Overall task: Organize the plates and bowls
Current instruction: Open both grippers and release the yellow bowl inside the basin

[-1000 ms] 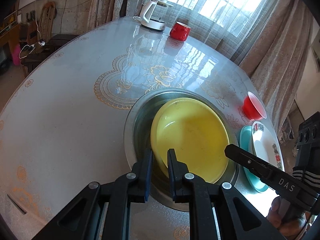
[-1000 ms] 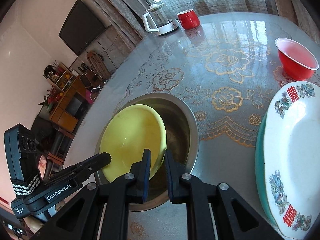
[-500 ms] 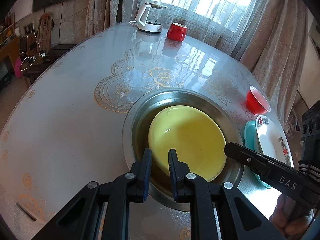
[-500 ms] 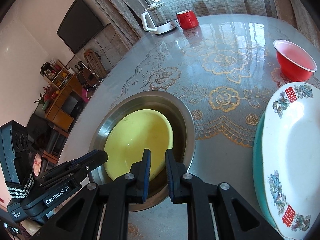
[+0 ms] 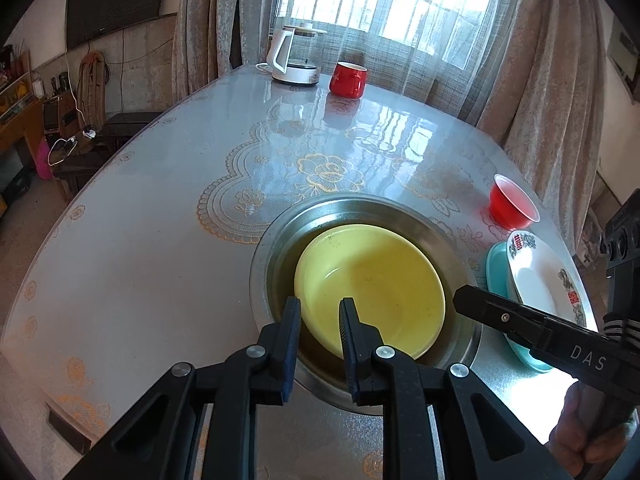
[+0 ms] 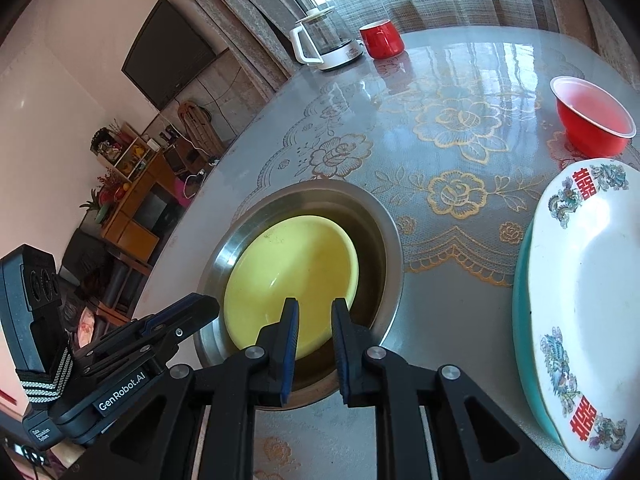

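Left wrist view shows the yellow bowl (image 5: 370,288) lying flat inside the round steel basin (image 5: 276,240) that is sunk into the table (image 5: 132,240), in the lower centre of the frame. The left gripper (image 5: 320,312) is over the near rim of this bowl; its jaws have just been opening and now stand a little apart. The rim appears between them, but the pads do not press on it. From the lower right of the frame the right gripper (image 5: 464,300) reaches toward the right side of the basin.

Right wrist view shows the right gripper (image 6: 314,316) with its jaws also just opened to a narrow gap, above the near edge of the same bowl (image 6: 288,276), gripping nothing. At the right edge of this frame a white plate with red characters (image 6: 592,300) lies on a teal plate (image 6: 520,300). Above them stands a red bowl (image 6: 592,120). In the upper centre are a glass kettle (image 6: 324,40) and a red mug (image 6: 382,38), just beside each other.
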A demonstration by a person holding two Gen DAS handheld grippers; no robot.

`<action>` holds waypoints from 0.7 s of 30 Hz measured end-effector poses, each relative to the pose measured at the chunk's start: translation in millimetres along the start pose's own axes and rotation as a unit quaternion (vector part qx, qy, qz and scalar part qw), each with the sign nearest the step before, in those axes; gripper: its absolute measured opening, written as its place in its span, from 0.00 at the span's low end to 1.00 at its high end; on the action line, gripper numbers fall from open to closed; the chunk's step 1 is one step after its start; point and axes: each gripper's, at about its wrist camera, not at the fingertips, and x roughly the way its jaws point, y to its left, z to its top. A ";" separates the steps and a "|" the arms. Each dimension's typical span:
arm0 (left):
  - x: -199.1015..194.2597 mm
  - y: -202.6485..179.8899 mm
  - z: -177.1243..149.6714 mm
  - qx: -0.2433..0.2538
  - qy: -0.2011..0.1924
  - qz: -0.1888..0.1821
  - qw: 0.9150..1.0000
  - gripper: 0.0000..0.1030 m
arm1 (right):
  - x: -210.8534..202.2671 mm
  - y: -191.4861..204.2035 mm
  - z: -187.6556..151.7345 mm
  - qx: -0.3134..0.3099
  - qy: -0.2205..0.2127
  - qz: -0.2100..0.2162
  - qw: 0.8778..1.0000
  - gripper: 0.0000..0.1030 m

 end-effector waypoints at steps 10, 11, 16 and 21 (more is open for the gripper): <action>-5.0 -15.1 -4.6 0.019 -0.013 0.019 1.000 0.23 | -25.4 -10.4 0.0 0.011 -0.044 -0.007 0.999 0.25; -4.4 -16.2 -5.6 0.019 -0.012 0.019 1.000 0.23 | -26.7 -12.9 -0.1 0.013 -0.046 -0.009 0.999 0.26; -4.0 -25.4 -12.0 0.034 -0.019 0.031 0.999 0.23 | -33.1 -19.1 -3.6 0.022 -0.056 -0.016 0.998 0.29; -2.6 -29.5 -16.0 0.041 -0.023 0.035 0.998 0.24 | -39.2 -26.7 -7.3 0.034 -0.064 -0.027 0.997 0.33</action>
